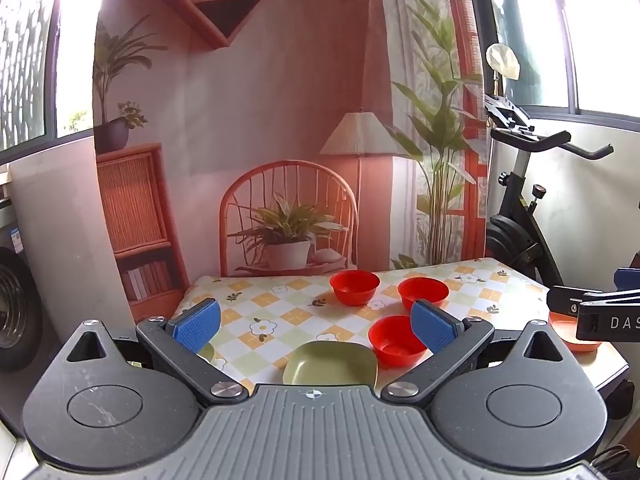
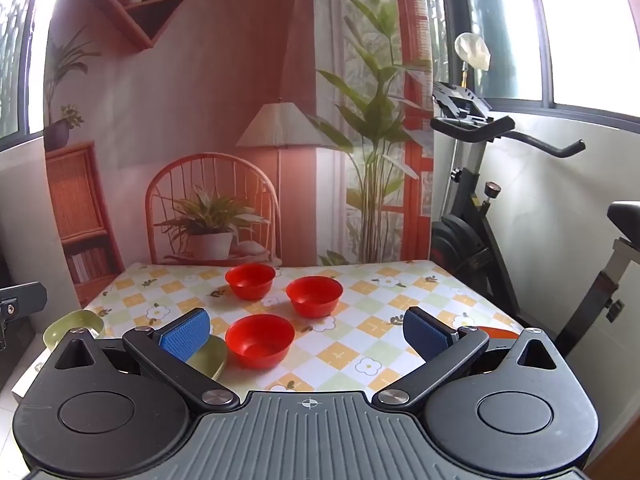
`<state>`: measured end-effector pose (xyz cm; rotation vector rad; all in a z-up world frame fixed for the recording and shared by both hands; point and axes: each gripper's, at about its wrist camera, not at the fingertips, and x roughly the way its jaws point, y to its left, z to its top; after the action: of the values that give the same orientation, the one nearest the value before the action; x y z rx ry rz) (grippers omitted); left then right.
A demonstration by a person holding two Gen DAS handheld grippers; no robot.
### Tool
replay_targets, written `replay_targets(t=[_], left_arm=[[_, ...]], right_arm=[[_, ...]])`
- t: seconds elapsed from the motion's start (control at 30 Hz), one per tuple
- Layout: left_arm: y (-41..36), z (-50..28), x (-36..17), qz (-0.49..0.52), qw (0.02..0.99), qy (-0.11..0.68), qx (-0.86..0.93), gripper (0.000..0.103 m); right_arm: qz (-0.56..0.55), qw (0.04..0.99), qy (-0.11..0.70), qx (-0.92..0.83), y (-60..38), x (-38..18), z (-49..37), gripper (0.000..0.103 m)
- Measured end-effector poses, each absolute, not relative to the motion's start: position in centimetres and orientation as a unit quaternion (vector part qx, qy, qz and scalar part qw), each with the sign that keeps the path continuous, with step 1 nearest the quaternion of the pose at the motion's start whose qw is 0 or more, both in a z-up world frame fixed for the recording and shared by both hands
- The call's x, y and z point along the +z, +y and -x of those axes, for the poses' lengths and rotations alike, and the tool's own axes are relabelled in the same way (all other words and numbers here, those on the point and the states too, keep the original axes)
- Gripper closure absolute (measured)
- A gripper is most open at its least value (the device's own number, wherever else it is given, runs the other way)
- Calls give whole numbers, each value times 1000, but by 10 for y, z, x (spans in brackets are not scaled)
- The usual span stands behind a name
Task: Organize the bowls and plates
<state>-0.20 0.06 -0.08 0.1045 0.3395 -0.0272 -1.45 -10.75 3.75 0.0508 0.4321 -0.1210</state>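
Three red bowls stand on the checkered tablecloth: a far one [image 1: 354,287] [image 2: 250,281], a right one [image 1: 423,293] [image 2: 314,295] and a near one [image 1: 396,340] [image 2: 260,340]. A green square plate [image 1: 330,364] [image 2: 210,356] lies at the front edge. Another green dish [image 2: 74,330] sits at the left edge, and an orange plate [image 1: 574,334] [image 2: 498,333] at the right edge. My left gripper [image 1: 316,326] hangs open above the green plate, holding nothing. My right gripper [image 2: 306,334] is open over the front of the table, right of the near bowl. Its black body [image 1: 600,312] shows at the right in the left wrist view.
The table [image 2: 400,300] stands against a printed backdrop [image 1: 280,140]. An exercise bike [image 2: 480,208] stands right of the table. A washing machine [image 1: 16,312] is at the left. A bare patch of cloth lies right of the bowls.
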Motion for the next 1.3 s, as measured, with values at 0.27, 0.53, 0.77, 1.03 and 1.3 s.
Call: replay_targets(t=[0.27, 0.53, 0.77, 1.03, 1.3], left_arm=[[-1, 3, 0, -53, 984, 172, -16, 1], [-1, 3, -1, -53, 983, 172, -16, 1], [-2, 3, -1, -53, 983, 173, -17, 1], [-2, 3, -1, -53, 983, 173, -19, 1], [-2, 3, -2, -54, 983, 174, -19, 1]], right_arm=[[-25, 975, 214, -60, -106, 37, 15, 0], [-25, 974, 215, -61, -107, 37, 16, 0], [-25, 974, 215, -60, -107, 38, 16, 0], [-25, 974, 215, -60, -107, 38, 17, 0], [-26, 974, 216, -60, -108, 39, 18, 0]])
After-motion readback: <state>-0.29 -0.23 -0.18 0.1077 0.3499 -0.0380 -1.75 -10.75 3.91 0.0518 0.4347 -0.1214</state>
